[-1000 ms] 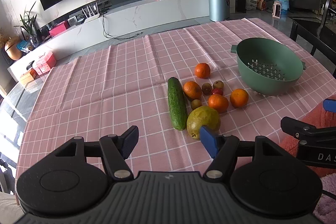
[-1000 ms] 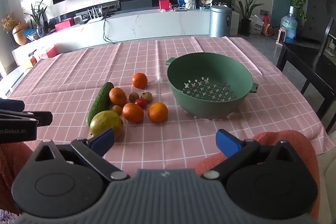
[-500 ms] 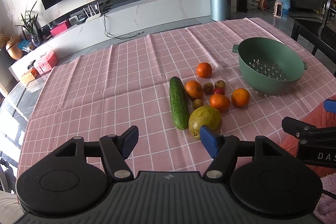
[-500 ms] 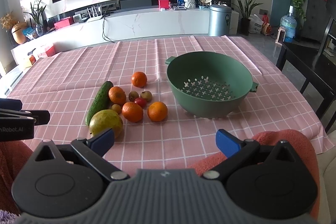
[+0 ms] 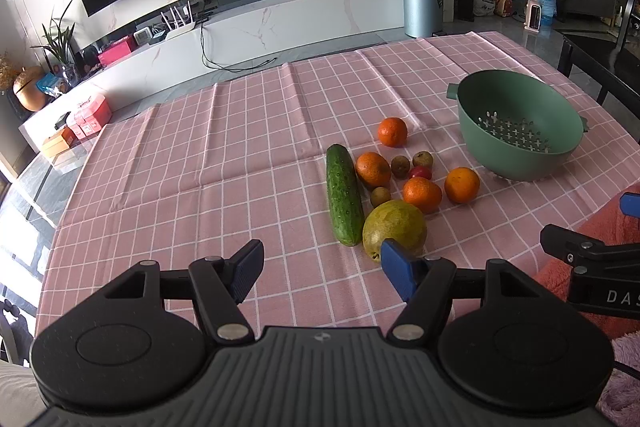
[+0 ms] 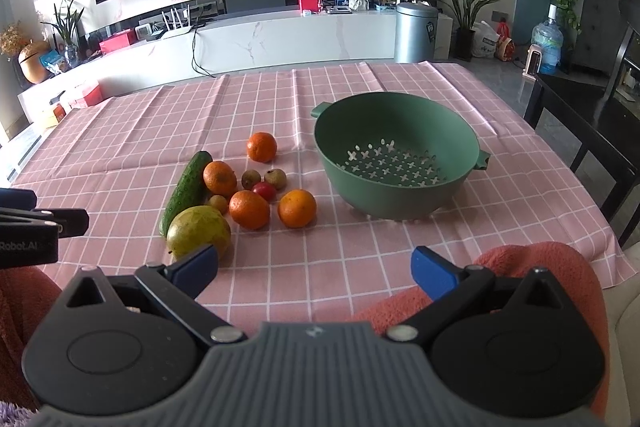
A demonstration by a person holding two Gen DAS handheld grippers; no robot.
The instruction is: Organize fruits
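A cluster of fruit lies on the pink checked tablecloth [image 5: 200, 167]: a cucumber [image 5: 343, 193], a large yellow-green pear [image 5: 394, 227], several oranges such as the far orange [image 5: 392, 131], a few small brown fruits and one red one [image 5: 420, 171]. Right of them stands an empty green colander [image 5: 516, 131]. My left gripper [image 5: 322, 265] hovers open near the table's front edge, short of the pear. In the right wrist view my right gripper [image 6: 314, 265] is open too, in front of the colander [image 6: 396, 167] and the pear [image 6: 199, 231]; nothing sits between either pair of fingers.
A black chair [image 6: 592, 147] stands at the table's right side. A salmon fleece sleeve [image 6: 520, 267] lies under the right gripper. Beyond the table are a white TV bench [image 5: 280, 19], a metal bin [image 5: 422, 3] and plants.
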